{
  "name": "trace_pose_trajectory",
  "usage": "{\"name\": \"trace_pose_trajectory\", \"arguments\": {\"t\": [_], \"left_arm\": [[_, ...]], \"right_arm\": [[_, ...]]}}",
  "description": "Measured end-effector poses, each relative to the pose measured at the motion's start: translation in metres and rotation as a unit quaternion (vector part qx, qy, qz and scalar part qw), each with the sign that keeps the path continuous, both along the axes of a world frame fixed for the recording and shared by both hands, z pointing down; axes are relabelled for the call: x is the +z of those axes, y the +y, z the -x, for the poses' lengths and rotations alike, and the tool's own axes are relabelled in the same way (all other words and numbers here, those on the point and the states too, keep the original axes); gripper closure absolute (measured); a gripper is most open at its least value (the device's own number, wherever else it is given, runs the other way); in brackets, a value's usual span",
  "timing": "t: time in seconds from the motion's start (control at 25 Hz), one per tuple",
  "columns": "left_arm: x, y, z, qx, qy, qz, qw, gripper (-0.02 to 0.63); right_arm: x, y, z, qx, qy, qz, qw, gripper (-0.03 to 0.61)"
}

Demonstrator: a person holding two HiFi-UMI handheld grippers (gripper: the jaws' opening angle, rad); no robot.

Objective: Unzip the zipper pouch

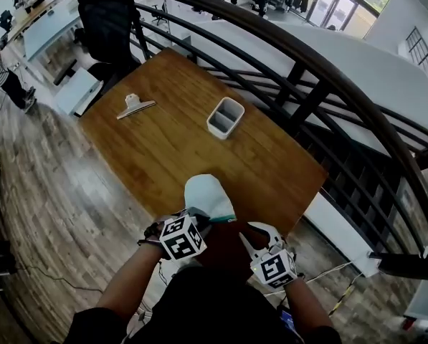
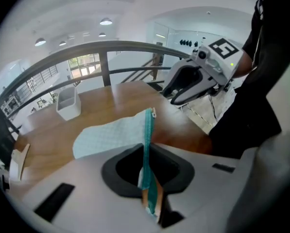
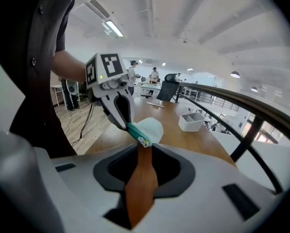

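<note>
In the left gripper view, the clamped end of the pouch (image 2: 113,135) disappears between the jaws of the left gripper (image 2: 147,178), and the clip (image 2: 18,161) is half lost in the dark left rim. In the head view, the marker cube (image 1: 181,236) covers those jaws and the pouch's near end. In the right gripper view, the zipper pull (image 3: 144,141) is tiny, just beyond the tips of the right gripper (image 3: 142,169); contact cannot be told there. Both forearms (image 1: 127,292) run off the head view's bottom edge. The background people (image 3: 154,74) are too small to make out.
</note>
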State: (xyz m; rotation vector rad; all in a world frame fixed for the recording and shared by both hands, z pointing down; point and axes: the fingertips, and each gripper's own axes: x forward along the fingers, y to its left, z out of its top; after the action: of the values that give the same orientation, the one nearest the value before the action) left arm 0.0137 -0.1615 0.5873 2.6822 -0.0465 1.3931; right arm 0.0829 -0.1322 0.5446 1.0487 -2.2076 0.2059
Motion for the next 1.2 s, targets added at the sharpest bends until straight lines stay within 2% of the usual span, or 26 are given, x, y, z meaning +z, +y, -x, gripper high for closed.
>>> {"name": "trace_pose_trajectory", "arguments": {"t": [0.16, 0.32, 0.52, 0.68, 0.8, 1.08, 1.2], "left_arm": [[-0.02, 0.024, -0.008, 0.001, 0.015, -0.015, 0.9998, 0.574], [-0.042, 0.042, -0.014, 0.019, 0.047, -0.008, 0.9987, 0.574], [-0.052, 0.068, -0.011, 0.047, 0.073, 0.025, 0.9959, 0.574], [-0.054, 0.077, -0.008, 0.059, 0.069, 0.055, 0.9943, 0.574], [-0.054, 0.08, -0.006, 0.062, 0.058, 0.06, 0.9945, 0.574], [-0.052, 0.073, -0.006, 0.045, 0.061, 0.05, 0.9959, 0.569], [-0.052, 0.066, -0.008, 0.039, 0.062, 0.029, 0.9969, 0.554]], "right_arm": [[0.008, 0.016, -0.001, -0.033, -0.006, -0.01, 0.999, 0.449], [0.009, 0.025, 0.001, -0.064, -0.005, -0.02, 0.998, 0.411], [0.007, 0.033, 0.013, -0.116, -0.024, -0.028, 0.993, 0.373], [0.007, 0.034, 0.026, -0.158, -0.016, -0.044, 0.986, 0.365], [0.009, 0.033, 0.033, -0.178, -0.016, -0.044, 0.983, 0.373], [0.009, 0.032, 0.038, -0.193, -0.029, -0.04, 0.98, 0.476], [0.008, 0.031, 0.036, -0.187, -0.03, -0.033, 0.981, 0.525]]}}
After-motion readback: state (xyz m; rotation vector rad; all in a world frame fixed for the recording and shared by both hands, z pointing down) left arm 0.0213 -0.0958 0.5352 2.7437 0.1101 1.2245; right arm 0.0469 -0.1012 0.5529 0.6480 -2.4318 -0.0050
